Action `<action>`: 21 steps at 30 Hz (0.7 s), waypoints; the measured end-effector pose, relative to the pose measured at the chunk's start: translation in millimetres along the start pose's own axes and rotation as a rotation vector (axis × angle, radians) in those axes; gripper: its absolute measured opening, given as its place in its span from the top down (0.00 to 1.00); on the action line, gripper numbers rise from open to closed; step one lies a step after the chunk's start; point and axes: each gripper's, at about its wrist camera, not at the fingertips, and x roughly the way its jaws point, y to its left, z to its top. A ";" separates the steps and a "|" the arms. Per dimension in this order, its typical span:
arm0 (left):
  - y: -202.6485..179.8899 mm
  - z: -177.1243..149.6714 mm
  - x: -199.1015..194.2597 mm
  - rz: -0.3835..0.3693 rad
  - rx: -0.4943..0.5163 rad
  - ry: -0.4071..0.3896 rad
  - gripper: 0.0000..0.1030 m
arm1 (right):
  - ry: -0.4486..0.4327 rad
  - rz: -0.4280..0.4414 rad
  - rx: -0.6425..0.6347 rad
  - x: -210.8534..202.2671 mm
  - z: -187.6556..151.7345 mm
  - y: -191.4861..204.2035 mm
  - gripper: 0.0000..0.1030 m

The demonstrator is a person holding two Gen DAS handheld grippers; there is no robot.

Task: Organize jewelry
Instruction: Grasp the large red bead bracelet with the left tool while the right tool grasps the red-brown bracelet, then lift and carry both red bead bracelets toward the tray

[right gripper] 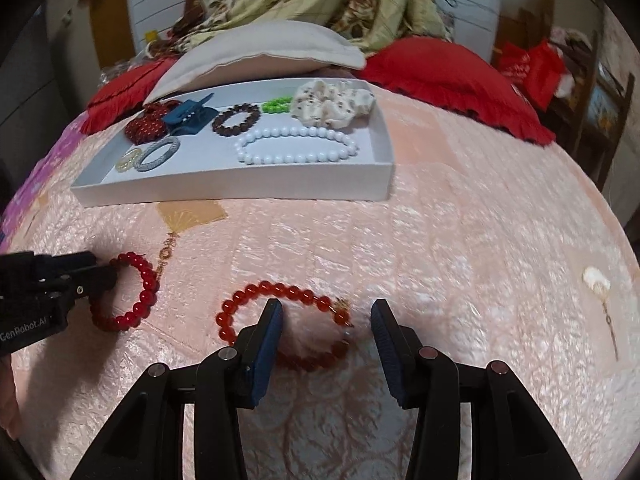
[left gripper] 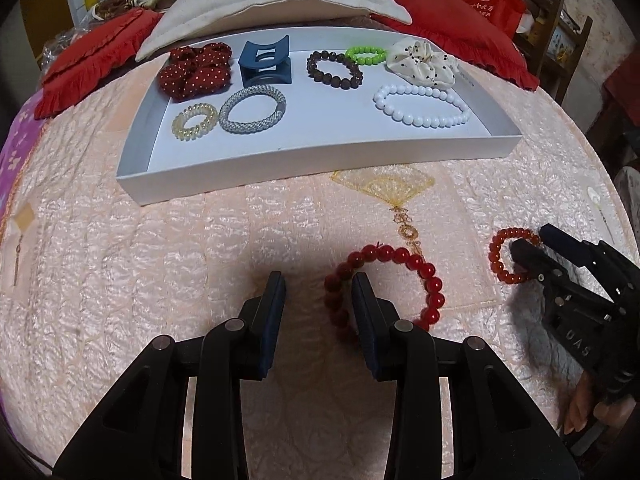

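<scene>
Two red bead bracelets lying on the pink bedspread (left gripper: 160,248), short of the white tray (left gripper: 320,160): left tongs (left gripper: 319,292) half-open astride the darker one (left gripper: 400,264), right tongs (right gripper: 327,316) wider astride the orange-red one (right gripper: 280,292), nothing gripped, apparently for lifting both.

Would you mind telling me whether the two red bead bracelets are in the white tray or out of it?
Out: both red bead bracelets lie on the pink quilt in front of the white tray.

Glossy red beads (left gripper: 434,280) are seen on a quilted, satin-sheened bedspread (left gripper: 160,260); the far tray (left gripper: 280,166) looks matt, like card.
</scene>
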 end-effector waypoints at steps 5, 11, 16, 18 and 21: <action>-6.6 -1.5 2.5 0.011 0.018 -0.025 0.61 | -0.003 0.041 -0.020 0.9 2.3 8.5 0.88; -8.4 -1.2 -3.7 -0.038 -0.011 0.017 0.92 | -0.002 0.141 0.078 -4.9 3.2 1.6 0.93; -10.6 -8.0 -35.5 -0.060 -0.029 -0.032 0.92 | -0.058 0.172 0.130 -32.1 7.1 -2.6 0.93; -12.4 -11.7 -47.5 -0.061 -0.028 -0.050 0.92 | -0.078 0.181 0.142 -42.7 8.7 -3.0 0.93; -16.6 -18.6 -70.2 -0.045 -0.014 -0.086 0.92 | -0.106 0.193 0.153 -59.9 8.3 -1.6 0.93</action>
